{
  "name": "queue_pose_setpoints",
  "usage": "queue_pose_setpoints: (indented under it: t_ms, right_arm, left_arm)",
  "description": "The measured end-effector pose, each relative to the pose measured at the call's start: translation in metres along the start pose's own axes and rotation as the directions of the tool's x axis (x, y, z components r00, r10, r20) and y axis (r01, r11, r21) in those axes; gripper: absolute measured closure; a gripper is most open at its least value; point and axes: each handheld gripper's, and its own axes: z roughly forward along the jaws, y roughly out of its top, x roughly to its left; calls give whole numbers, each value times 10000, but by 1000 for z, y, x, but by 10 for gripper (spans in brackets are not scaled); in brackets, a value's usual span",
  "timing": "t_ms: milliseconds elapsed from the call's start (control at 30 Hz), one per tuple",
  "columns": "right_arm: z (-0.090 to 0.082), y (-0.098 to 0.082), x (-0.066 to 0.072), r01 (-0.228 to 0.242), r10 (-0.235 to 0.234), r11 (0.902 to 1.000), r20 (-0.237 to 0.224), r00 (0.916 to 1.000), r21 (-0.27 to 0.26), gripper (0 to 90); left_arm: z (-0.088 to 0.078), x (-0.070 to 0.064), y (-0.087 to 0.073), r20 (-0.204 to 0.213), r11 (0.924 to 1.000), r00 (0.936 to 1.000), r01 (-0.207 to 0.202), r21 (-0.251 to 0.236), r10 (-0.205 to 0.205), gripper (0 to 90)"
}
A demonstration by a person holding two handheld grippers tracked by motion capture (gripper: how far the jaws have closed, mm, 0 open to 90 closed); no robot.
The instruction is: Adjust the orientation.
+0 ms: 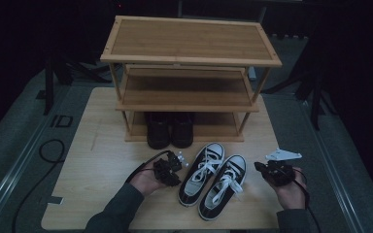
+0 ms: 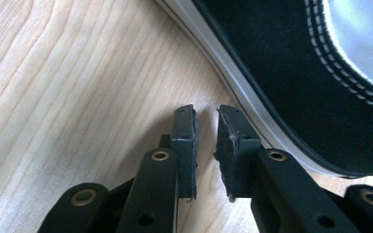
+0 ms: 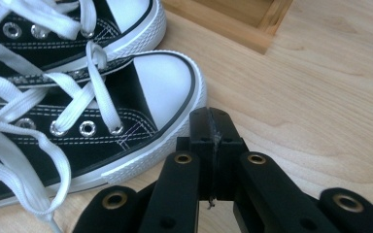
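Centrally, near the table's front edge, a pair of black-and-white sneakers [image 1: 213,178] sits unheld, toes toward the rack. Left gripper [image 1: 167,170] — jaws narrowly parted on nothing, beside the left shoe's sole. Right gripper [image 1: 272,171] pressed together, empty. A firm grip on collar or heel is advised. Wooden shoe rack [image 1: 189,77]: dark shoes [image 1: 170,128] on the bottom shelf; upper shelves bare.

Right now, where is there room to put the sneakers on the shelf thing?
The rack's top shelf and middle shelf are bare. On the bottom shelf, dark shoes fill the middle, leaving a small gap each side. The table is bare left of the left gripper.
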Motion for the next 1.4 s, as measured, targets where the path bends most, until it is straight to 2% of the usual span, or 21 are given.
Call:
queue_pose_setpoints:
  t_ms: [200, 333, 533, 600, 700, 833, 867, 933, 1033, 1167, 1400]
  right_arm:
    - [-1, 0, -2, -59, 59, 10000, 100, 9999, -73, 900]
    - [-1, 1, -4, -71, 73, 9999, 124, 9999, -92, 899]
    - [-1, 1, -5, -99, 101, 9999, 170, 9998, -128, 899]
    - [-2, 2, -6, -127, 130, 9998, 207, 9997, -150, 897]
    - [-2, 2, -7, -126, 129, 9998, 223, 9997, -165, 896]
    - [-1, 2, -7, -145, 149, 9997, 233, 9996, -186, 896]
    - [-1, 2, -7, -131, 135, 9998, 227, 9997, -175, 896]
    - [-1, 2, -7, -147, 151, 9997, 235, 9996, -170, 895]
    - [-1, 3, -7, -168, 172, 9997, 241, 9996, -171, 895]
    - [0, 5, -6, -106, 110, 9998, 227, 9997, -178, 895]
    - [1, 9, -4, -24, 28, 9999, 230, 9997, -171, 894]
  left_arm:
    - [1, -1, 1, -51, 10000, 10000, -73, 47, 73, 783]
    - [4, -4, 2, -71, 9998, 9998, -203, 84, 204, 834]
    - [6, -6, 3, -53, 9996, 9996, -273, 46, 274, 860]
    - [6, -9, 4, -106, 9992, 9991, -406, 64, 407, 899]
    - [6, -10, 4, -145, 9992, 9991, -403, 86, 404, 900]
    - [7, -12, 5, 121, 9990, 9989, -448, 38, 448, 900]
    - [7, -16, 7, -83, 9981, 9982, -595, 134, 596, 900]
    - [7, -19, 8, -227, 9974, 9973, -691, 218, 696, 900]
    - [7, -21, 9, -241, 9970, 9970, -730, 240, 736, 900]
    - [9, -27, 11, -105, 9950, 9952, -966, 247, 968, 900]
    - [16, -46, 22, 375, 9897, 9892, -1424, 155, 1417, 900]
